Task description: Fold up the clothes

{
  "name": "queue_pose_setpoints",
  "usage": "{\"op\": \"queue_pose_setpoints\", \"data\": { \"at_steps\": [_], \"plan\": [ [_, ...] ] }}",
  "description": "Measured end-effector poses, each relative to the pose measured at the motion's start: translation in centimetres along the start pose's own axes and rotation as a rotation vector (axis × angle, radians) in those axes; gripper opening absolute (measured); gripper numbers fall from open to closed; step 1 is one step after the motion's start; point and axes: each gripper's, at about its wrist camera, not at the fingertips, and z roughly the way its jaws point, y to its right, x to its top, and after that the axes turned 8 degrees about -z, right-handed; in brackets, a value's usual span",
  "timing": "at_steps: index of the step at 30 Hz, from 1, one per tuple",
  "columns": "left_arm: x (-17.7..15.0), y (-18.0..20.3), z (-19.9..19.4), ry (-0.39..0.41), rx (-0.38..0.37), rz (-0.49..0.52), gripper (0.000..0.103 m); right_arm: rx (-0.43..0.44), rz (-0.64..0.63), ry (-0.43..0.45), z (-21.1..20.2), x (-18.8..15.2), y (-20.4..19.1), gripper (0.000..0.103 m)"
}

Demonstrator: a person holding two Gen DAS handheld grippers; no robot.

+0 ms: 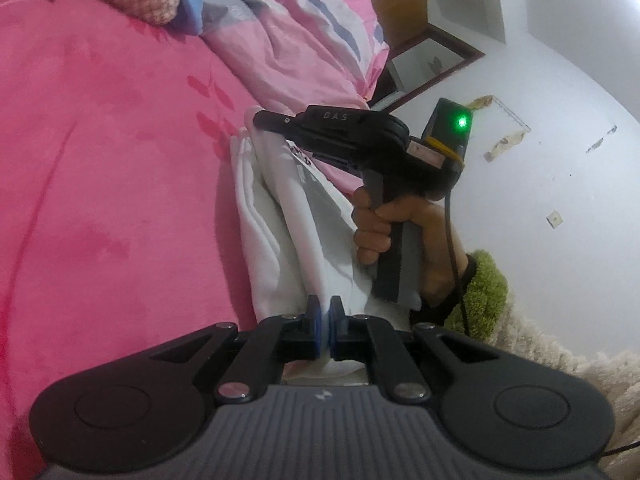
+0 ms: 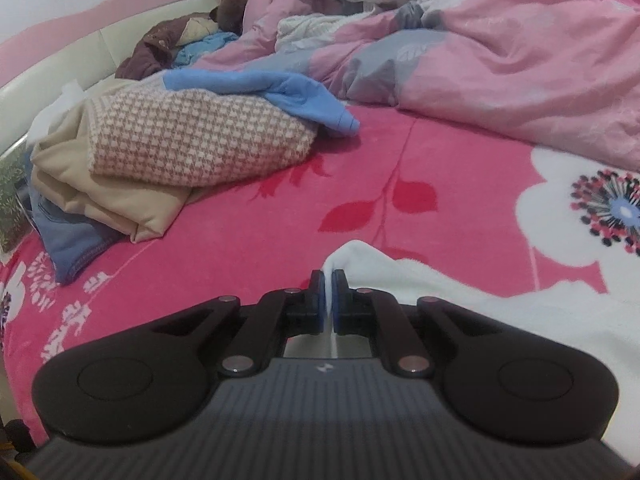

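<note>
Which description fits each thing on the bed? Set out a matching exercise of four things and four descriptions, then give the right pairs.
Things:
1. white garment
2. checked knit
3. blue garment
4. pink blanket

Descriptions:
a. spread beneath everything
b. draped over the checked knit
c. pinched by both grippers' jaws
d. folded on top of a beige garment

Pairs: 1-c, 2-d, 3-b, 4-a

surface: bed under a pink floral blanket [image 2: 248,216] | lying on it, far left: heap of clothes, checked knit [image 2: 192,140] sitting on a beige piece [image 2: 120,196], blue cloth [image 2: 288,96] draped over | far right: rumpled pink quilt [image 2: 500,92] | near edge: white garment [image 2: 460,292] resting on the blanket
</note>
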Motion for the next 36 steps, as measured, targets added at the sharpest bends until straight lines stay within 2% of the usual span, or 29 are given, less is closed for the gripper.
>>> {"op": "queue_pose_setpoints", "data": {
  "at_steps": [5, 8, 11, 14, 17, 20, 23, 24, 28, 32, 36],
  "plan": [
    [-0.1, -0.3, -0.7, 0.004, -0.003, -0.003, 0.004, 0.011, -0.017, 0.032, -0.1, -0.2, -0.3, 0.002],
    [-0.1, -1.0, -0.4, -0.009, 0.016, -0.038, 0.004, 0.022, -0.021, 0.002, 1.2, -0.5, -0.2, 0.003],
    [-0.1, -1.2, -0.4, -0.013, 0.023, -0.045, 0.004, 0.045, 0.02, -0.04, 2.6, -0.6, 0.4, 0.007],
    [-0.1, -1.6, -0.4, -0.027, 0.011, -0.067, 0.005, 0.075, 0.093, -0.024, 2.0, -0.3, 1.4, 0.012],
    [0.0, -2.2, -0.4, -0.034, -0.002, -0.099, 0.006, 0.079, 0.19, 0.038, -1.6, 0.3, 3.0, 0.024],
    [0.3, -2.5, -0.3, -0.034, -0.014, -0.121, 0.007, 0.09, 0.219, 0.108, -7.9, -0.1, 4.1, 0.029],
    [0.4, -2.7, -0.2, -0.035, -0.018, -0.133, 0.007, 0.081, 0.067, 0.144, -15.1, -2.8, 2.8, 0.035],
    [0.4, -2.7, -0.2, -0.035, -0.02, -0.139, 0.007, 0.062, -0.024, 0.137, -17.0, -4.3, 1.7, 0.04],
    [0.7, -3.0, -0.1, -0.043, -0.033, -0.162, 0.008, -0.043, -0.397, 0.08, -21.6, -11.2, -3.5, 0.041],
    [0.9, -3.3, 0.0, -0.04, -0.04, -0.182, 0.009, -0.138, -0.688, 0.03, -21.7, -17.0, -7.7, 0.039],
    [1.0, -3.4, 0.3, -0.032, -0.047, -0.18, 0.01, -0.283, -0.945, 0.014, -20.3, -20.0, -9.4, 0.037]
  ]
}}
